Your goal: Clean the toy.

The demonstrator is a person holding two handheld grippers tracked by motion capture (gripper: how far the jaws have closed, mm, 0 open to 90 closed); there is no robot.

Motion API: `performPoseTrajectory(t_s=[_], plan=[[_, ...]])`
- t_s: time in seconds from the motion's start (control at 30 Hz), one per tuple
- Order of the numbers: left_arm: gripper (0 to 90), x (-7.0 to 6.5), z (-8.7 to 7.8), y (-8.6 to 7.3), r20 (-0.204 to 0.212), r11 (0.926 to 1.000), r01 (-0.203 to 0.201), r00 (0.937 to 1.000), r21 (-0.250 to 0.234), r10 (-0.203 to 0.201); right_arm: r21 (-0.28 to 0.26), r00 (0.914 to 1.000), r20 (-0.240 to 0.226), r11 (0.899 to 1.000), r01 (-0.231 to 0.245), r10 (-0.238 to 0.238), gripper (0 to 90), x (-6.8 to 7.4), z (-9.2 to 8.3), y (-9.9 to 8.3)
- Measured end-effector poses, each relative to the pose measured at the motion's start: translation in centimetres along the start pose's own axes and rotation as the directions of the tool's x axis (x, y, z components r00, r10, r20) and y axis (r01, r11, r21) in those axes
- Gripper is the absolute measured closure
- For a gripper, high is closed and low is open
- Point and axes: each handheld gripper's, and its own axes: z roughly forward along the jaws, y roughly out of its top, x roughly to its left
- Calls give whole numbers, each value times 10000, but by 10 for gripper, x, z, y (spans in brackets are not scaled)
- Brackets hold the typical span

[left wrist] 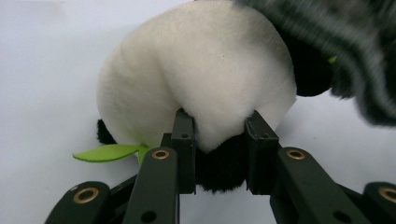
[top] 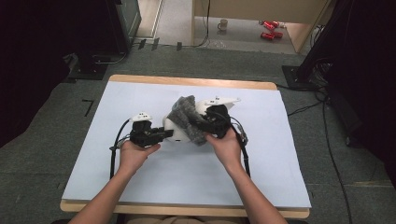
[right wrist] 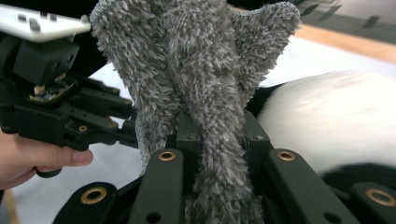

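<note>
A white and black plush panda (top: 179, 132) with a green felt leaf (left wrist: 108, 152) lies mid-table on the white sheet (top: 140, 177). My left gripper (top: 169, 134) comes at it from the left and is shut on it. In the left gripper view its jaws (left wrist: 219, 140) pinch a fold of white and black fur (left wrist: 201, 70). A shaggy grey cloth (top: 184, 109) hangs over the plush's right side. My right gripper (top: 200, 125) is shut on that cloth. In the right gripper view the cloth (right wrist: 196, 60) rises up from between the jaws (right wrist: 217, 135), with the plush (right wrist: 336, 121) behind it.
The sheet covers a wooden table whose far edge (top: 187, 80) shows. On the floor beyond stand a mug (top: 223, 24) and red objects (top: 270, 29). Dark stands (top: 93, 60) and cables (top: 327, 140) flank the table. A cable trails from each gripper.
</note>
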Motion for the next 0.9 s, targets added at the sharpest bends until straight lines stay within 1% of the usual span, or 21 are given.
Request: performPoseTrajectory(t_s=[0.03,0.07,0.1,0.13,0.17,0.2,0.23,0.27,0.3,0.33,0.4,0.47,0.53,0.57,0.6,0.63,0.73,0.83,0.87,0.9], plan=[[712,-2,-4,0,-8,9999,-110,9999,20,110,63,9999,-105,10000,-49,50,749,4,4,-1],[712,-3,-7,1,-13,9999,-151,9999,21,151,183,9997,-262,9998,8,-4,744,9,8,-2],[711,-4,-9,1,-15,9998,-177,9998,22,177,295,9995,-301,9995,142,-133,742,13,13,-2],[710,-6,-11,0,-120,9997,-240,9996,97,241,420,9993,-260,9987,291,-280,742,16,16,-4],[710,-7,-11,0,-266,9993,-287,9992,231,293,591,9985,-116,9968,532,-526,739,19,22,-6],[711,-6,-10,-1,-266,9992,-265,9993,287,272,591,9982,-93,9965,593,-588,741,20,25,-7],[711,-3,-8,-3,-263,9991,-150,9995,394,160,630,9984,-89,9964,562,-558,742,19,26,-8],[711,-2,-7,-4,-276,9991,-126,9995,410,138,851,9972,162,9939,709,-725,745,15,29,-9],[711,0,-5,-5,-230,9994,-87,9997,339,95,851,9972,162,9939,709,-725,745,15,29,-9],[711,1,-4,-5,-165,9995,-34,9999,306,39,894,9971,266,9937,683,-709,747,13,29,-10],[711,1,-3,-5,-103,9996,-42,9999,274,45,874,9978,312,9946,556,-585,752,5,26,-10],[710,2,-2,-5,-102,9996,-91,9999,260,93,901,9978,343,9945,526,-559,755,0,23,-10],[709,3,-2,-4,-36,9997,17,10000,239,-16,897,9971,425,9943,584,-624,756,-3,19,-10],[710,5,-3,-4,-4,9997,42,10000,257,-42,800,9964,574,9951,584,-630,758,-5,12,-10],[710,6,-3,-3,3,9996,140,9999,261,-140,800,9964,574,9951,584,-630,758,-5,12,-10],[710,8,-3,-3,17,9995,156,9999,259,-157,727,9960,608,9955,609,-653,758,-7,9,-9],[710,11,-4,-1,40,9994,262,9996,247,-263,473,9966,755,9985,288,-323,758,-14,-4,-7],[710,13,-4,0,88,9992,320,9994,255,-323,226,9953,970,9997,-37,15,758,-25,-15,-6],[710,14,-4,0,97,9991,329,9994,274,-332,155,9944,1054,9998,-92,75,758,-30,-19,-6],[710,15,-3,1,108,9991,327,9994,266,-329,-8,9912,1281,9994,-343,341,757,-39,-26,-8]])
